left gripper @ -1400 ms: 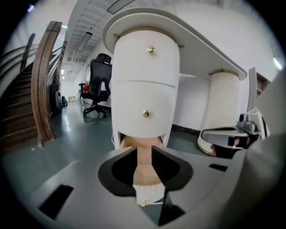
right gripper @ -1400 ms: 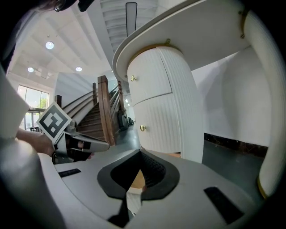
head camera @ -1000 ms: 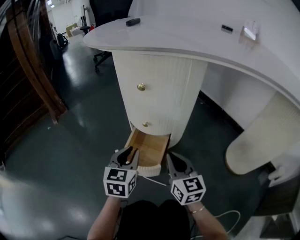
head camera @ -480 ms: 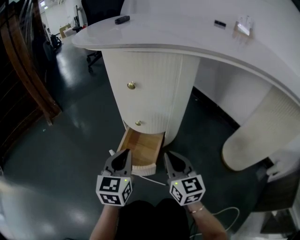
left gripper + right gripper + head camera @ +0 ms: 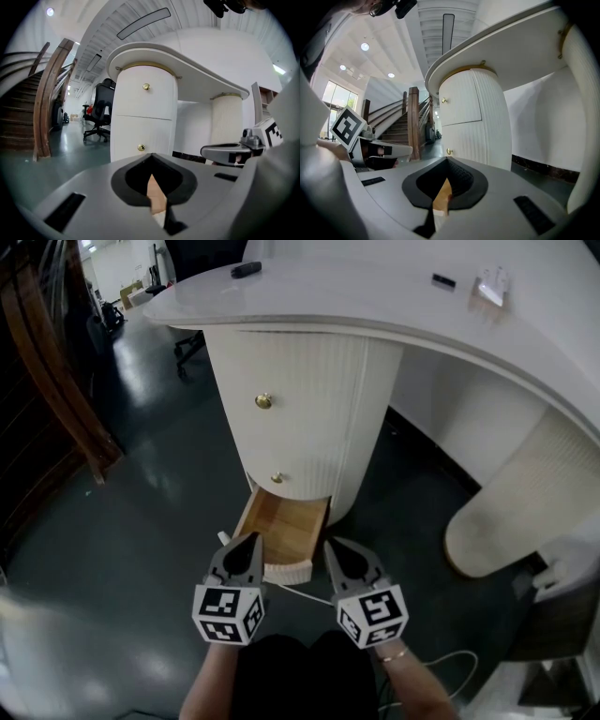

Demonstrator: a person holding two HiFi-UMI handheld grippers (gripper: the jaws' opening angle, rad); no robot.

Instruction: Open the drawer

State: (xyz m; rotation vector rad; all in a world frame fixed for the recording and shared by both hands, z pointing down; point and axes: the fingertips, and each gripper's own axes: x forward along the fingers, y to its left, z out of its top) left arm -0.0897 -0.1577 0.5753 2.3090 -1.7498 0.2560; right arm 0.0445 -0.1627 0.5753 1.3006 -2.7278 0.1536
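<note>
Where pedestal (image 5: 300,399) meets floor (image 5: 141,521), shows drawer (image 5: 281,535) pulled out, wooden inside exposed. Has left gripper (image 5: 251,542) by its front's left end, jaws pressed together, nothing between. Has right gripper (image 5: 330,547) by the right end, likewise closed and empty.

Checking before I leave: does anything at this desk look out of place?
Only the bottom drawer: it stands pulled out from the ribbed pedestal, bare wood showing, while the drawer above is shut. Nothing looks spilled or damaged.
</note>
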